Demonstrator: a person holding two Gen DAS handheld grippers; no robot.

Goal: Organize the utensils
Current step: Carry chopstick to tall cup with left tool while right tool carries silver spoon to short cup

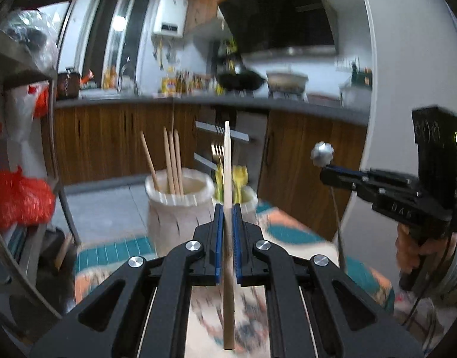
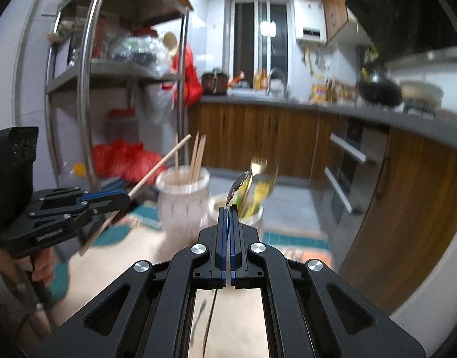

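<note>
My left gripper [image 1: 227, 208] is shut on a light wooden chopstick [image 1: 228, 179] that points up and away, just this side of two white holders. The left holder [image 1: 177, 203] has several wooden chopsticks [image 1: 171, 161] standing in it. The right holder [image 1: 246, 201] has gold forks and yellow utensils [image 1: 218, 152]. My right gripper [image 2: 228, 208] is shut on a metal spoon [image 2: 238, 183] whose bowl points up near the second holder [image 2: 252, 217]. In the right wrist view my left gripper [image 2: 121, 200] with its chopstick [image 2: 159, 164] is to the left of the chopstick holder [image 2: 183, 200]. In the left wrist view my right gripper [image 1: 326, 174] carries the spoon [image 1: 322, 150].
The holders stand on a table with a patterned teal and orange cloth [image 1: 288, 232]. A metal shelf rack [image 2: 88, 89] with red bags stands to the left. Wooden kitchen cabinets [image 2: 258, 137], a counter with pans and an oven [image 2: 353, 164] lie behind.
</note>
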